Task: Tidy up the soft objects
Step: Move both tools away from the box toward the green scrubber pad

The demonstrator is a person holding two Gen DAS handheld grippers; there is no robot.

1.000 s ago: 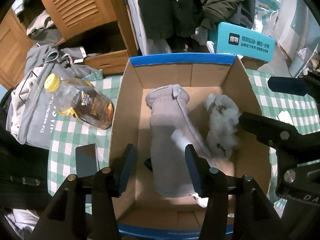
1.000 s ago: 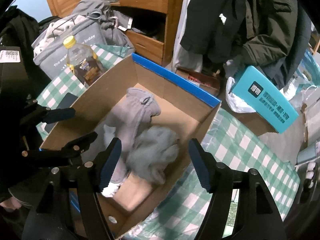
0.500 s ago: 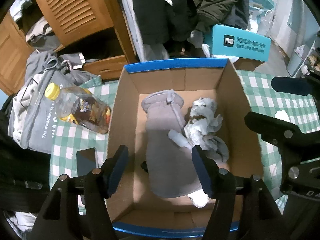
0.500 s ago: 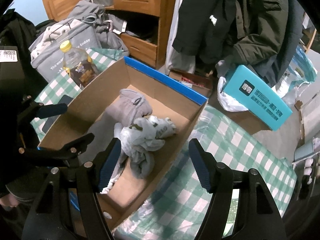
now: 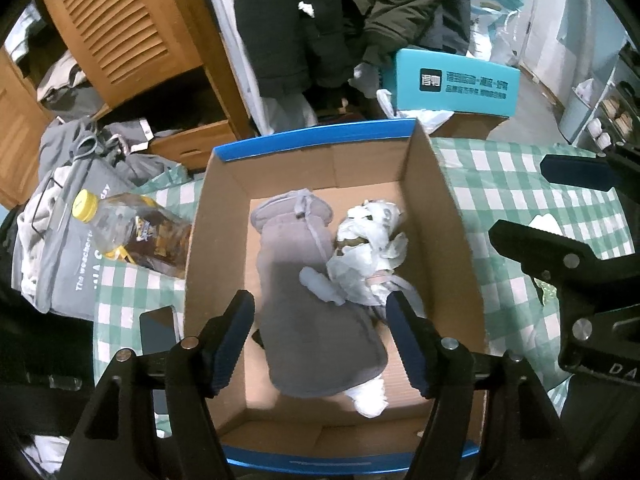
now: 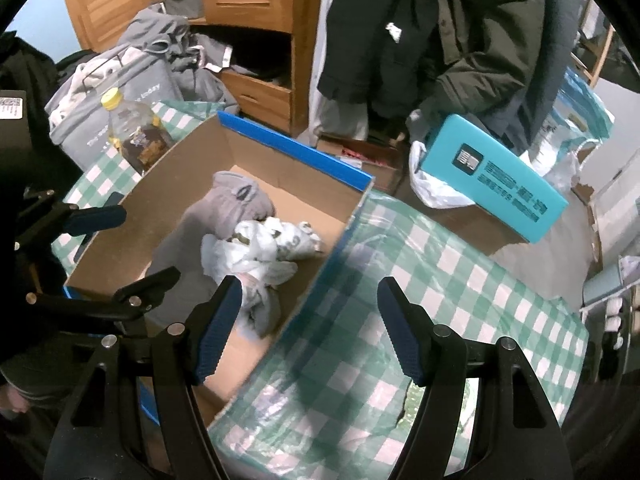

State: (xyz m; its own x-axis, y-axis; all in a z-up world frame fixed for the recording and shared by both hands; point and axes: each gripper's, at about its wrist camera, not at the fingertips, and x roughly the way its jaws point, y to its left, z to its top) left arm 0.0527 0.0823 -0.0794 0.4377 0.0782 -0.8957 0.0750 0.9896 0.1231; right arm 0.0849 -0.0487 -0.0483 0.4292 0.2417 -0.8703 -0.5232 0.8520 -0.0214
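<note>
An open cardboard box (image 5: pixel 448 216) with blue rim stands on the green checked table; it also shows in the right wrist view (image 6: pixel 296 148). Inside lie a grey soft garment (image 5: pixel 304 304) and a crumpled white patterned cloth (image 5: pixel 368 248), touching each other; both show in the right wrist view, the garment (image 6: pixel 224 208) and the cloth (image 6: pixel 264 256). My left gripper (image 5: pixel 320 340) is open and empty above the box. My right gripper (image 6: pixel 310 328) is open and empty over the box's right wall and the tablecloth.
A bottle with a yellow cap (image 5: pixel 132 232) lies left of the box, beside a grey bag of clothes (image 5: pixel 60 240). A dark phone (image 5: pixel 156 328) lies on the tablecloth (image 5: pixel 520 184). A teal box (image 6: pixel 496 188), hanging coats (image 6: pixel 440 32) and a wooden cabinet (image 5: pixel 120 32) stand behind.
The white cloth has dropped from between the right gripper's fingers into the box and spread out. Both grippers have pulled back and up; the left has opened wider and the right has shifted rightward.
</note>
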